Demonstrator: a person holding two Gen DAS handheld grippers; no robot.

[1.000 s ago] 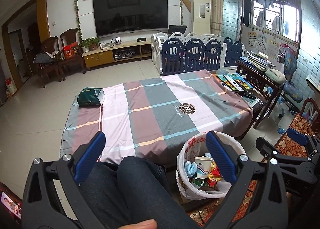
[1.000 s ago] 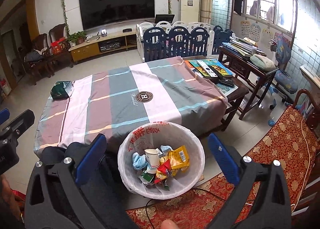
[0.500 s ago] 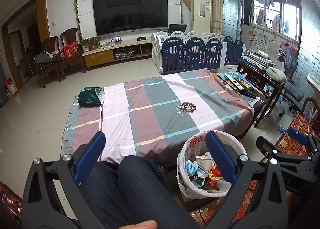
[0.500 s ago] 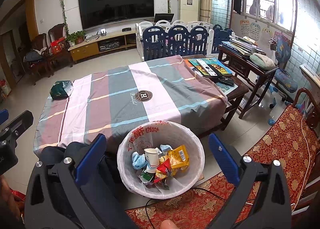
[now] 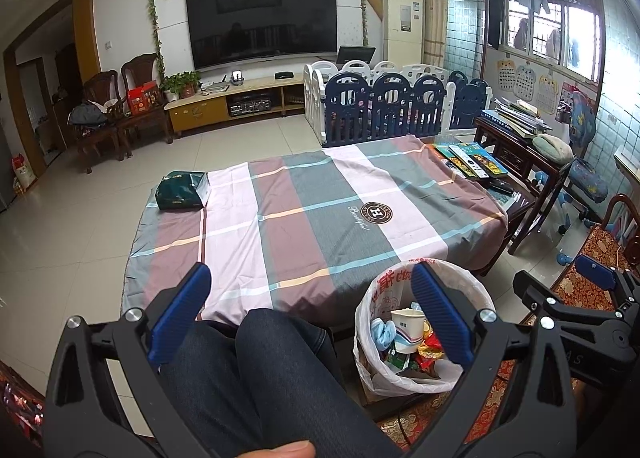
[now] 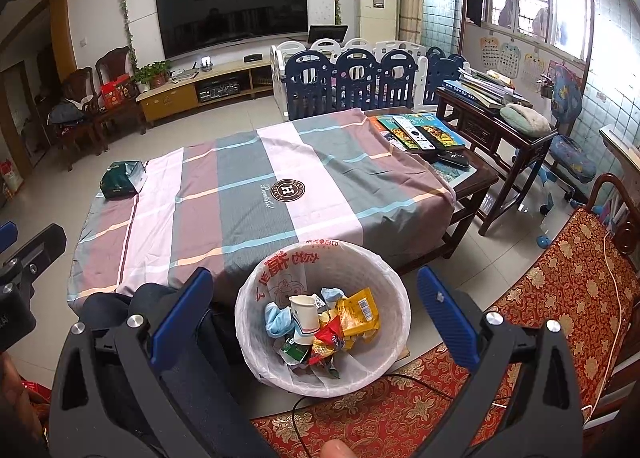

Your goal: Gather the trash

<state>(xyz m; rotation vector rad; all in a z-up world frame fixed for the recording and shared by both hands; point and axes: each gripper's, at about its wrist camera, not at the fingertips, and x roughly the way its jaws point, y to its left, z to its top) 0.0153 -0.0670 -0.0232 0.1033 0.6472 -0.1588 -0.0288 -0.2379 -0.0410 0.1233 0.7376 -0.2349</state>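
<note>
Nearest the cameras, I held both grippers wide apart and empty: the left gripper [image 5: 308,310] over my knees [image 5: 256,358], the right gripper [image 6: 316,314] above the bin [image 6: 394,282]. The bin stood on the floor just beside the table's near edge, lined with a white bag. In it lay the trash: a paper cup [image 6: 305,312], a yellow packet [image 6: 360,312], a blue wad [image 6: 277,318] and red wrappers [image 6: 326,340].

Beyond the bin, the striped cloth [image 5: 312,218] covered the table. I saw no loose litter on it; only a green pack [image 5: 180,190] sat at its far left corner, well apart from the bin. Books and remotes [image 6: 420,132] lay on the uncovered end at right.

Farther off stood a playpen [image 5: 384,106], a TV [image 5: 262,22] and chairs [image 5: 116,106].

Judgement: collection appeared largely complete, with the grippers pausing after a drop. The next move, if any, called for scanning for leftover litter; whether the green pack counted as trash, I could not tell.
</note>
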